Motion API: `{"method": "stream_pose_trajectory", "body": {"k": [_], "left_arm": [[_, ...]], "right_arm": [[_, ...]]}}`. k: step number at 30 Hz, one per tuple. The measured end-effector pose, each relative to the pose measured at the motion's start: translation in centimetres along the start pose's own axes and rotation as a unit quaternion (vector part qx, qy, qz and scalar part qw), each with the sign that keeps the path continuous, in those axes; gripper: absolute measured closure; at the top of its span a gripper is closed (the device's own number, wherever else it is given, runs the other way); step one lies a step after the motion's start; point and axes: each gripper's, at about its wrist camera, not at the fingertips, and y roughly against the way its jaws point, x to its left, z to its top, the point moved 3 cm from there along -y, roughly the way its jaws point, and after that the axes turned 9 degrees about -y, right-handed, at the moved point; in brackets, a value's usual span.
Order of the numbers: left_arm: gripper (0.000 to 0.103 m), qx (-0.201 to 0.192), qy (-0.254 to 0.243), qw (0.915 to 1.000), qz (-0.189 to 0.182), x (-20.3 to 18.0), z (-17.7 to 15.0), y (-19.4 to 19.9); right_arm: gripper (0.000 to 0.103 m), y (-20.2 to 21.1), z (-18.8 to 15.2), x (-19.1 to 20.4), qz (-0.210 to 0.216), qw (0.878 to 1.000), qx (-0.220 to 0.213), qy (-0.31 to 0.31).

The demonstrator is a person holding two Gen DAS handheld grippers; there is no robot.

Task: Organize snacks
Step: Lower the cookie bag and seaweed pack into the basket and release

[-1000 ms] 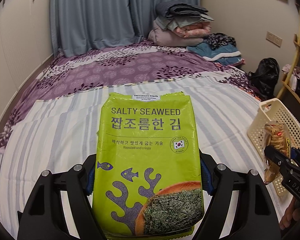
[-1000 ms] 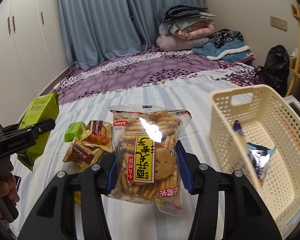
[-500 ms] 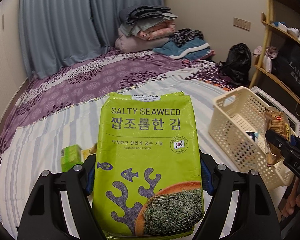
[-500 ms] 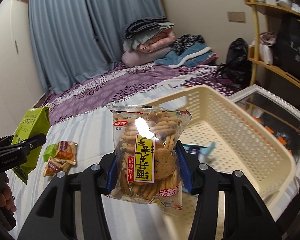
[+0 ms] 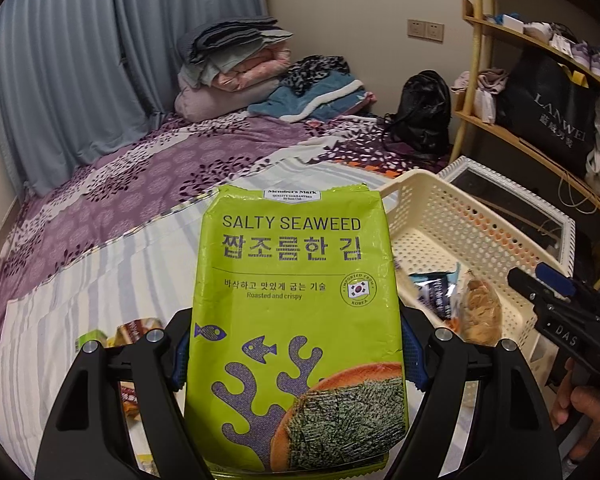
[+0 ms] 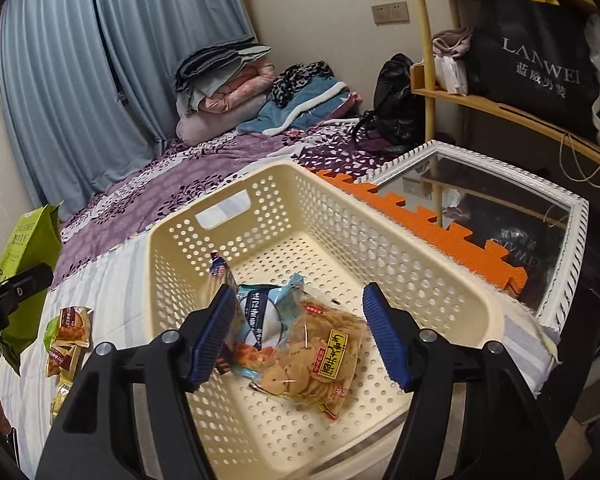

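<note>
We are mid-loading. Our right gripper has just been opening; its jaws stand apart over the basket, and the biscuit bag it clamped a second ago now lies inside. Our left gripper clamps the seaweed bag, now nearer the basket; next we carry it over the rim.

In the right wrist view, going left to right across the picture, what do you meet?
Green seaweed bag in the left claw → small snack packets on the bed → cream basket holding the cookie bag → orange foam mat → framed mirror.
</note>
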Motion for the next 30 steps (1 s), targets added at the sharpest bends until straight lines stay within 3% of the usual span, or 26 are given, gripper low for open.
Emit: {"method": "stream_pose_trajectory", "body": {"k": [9, 20, 21, 24, 30], "left_arm": [[0.024, -0.019, -0.046, 0.9980, -0.039, -5.3, 3.5, -1.0], [0.023, -0.006, -0.046, 0.9946, -0.093, -9.1, 5.7, -4.3], [0.022, -0.006, -0.044, 0.9939, -0.101, -9.4, 5.9, -4.5], [0.002, -0.004, -0.032, 0.9910, -0.130, -9.9, 6.2, -5.2], [0.003, 0.006, -0.033, 0.9934, -0.110, -9.7, 5.9, -5.4]], "right_arm": [[0.037, 0.5, -0.1, -0.9, -0.006, 1.000, -0.004, -0.002], [0.037, 1.2, 0.2, -2.3, -0.021, 1.000, -0.013, -0.004], [0.037, 1.2, 0.2, -2.4, -0.021, 1.000, -0.013, -0.005], [0.037, 1.3, 0.2, -2.5, -0.024, 1.000, -0.013, -0.006], [0.037, 1.5, 0.3, -2.5, -0.022, 1.000, -0.016, -0.011]]}}
